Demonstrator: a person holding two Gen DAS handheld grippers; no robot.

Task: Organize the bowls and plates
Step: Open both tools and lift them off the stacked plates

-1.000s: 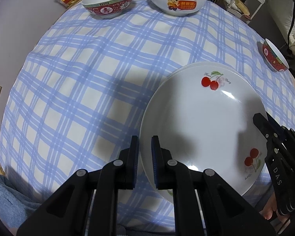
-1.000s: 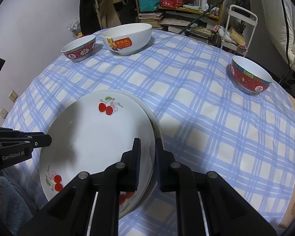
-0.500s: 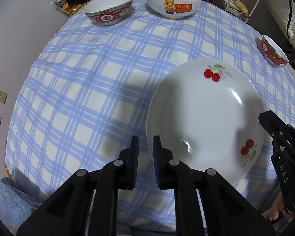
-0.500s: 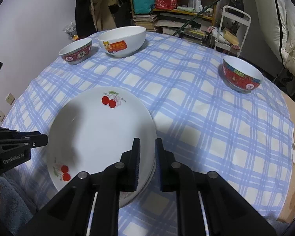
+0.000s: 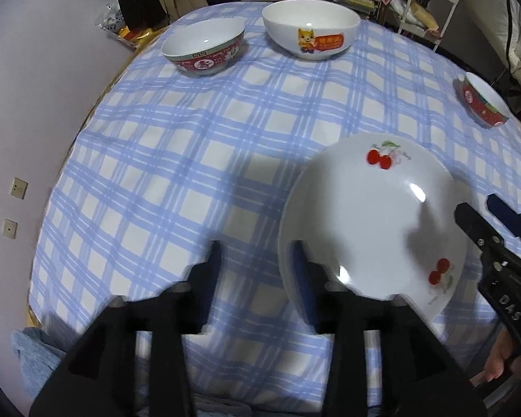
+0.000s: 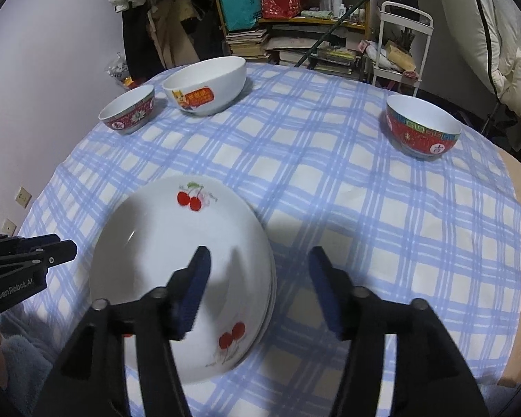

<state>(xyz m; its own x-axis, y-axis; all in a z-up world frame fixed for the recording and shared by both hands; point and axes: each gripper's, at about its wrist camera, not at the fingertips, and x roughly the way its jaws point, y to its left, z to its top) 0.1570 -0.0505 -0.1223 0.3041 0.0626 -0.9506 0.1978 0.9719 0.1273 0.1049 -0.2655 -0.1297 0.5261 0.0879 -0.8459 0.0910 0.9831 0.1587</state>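
I have both sets of jaws opening at this moment, one on each side of the cherry plates [image 6: 177, 260], which sit stacked near the front edge of the bench [image 6: 330, 180]; in the right wrist view a second rim peeks out under the top plate, so I read the stack as placed and the plates as let go. My left gripper [image 5: 257, 260] straddles the stack's left rim, the rim passing between its spreading jaws without either pad pressing on it that I can see. My right gripper [image 6: 260, 285] does the same on the right rim, with one finger over the plate and the other over the cloth. A round plate has no long axis; it lies flat, face up, so heading hardly matters. What matters next, I judge, is the bowls: the red bowl [image 6: 422, 132] stands alone toward the right edge, well apart from the plates and nearer my right hand. The white bowl [image 5: 311, 29] with the cartoon sticker and the second red bowl [image 5: 203, 48] sit just beside each other at the far left, nearer my left hand. All three stand upright, mouths up.
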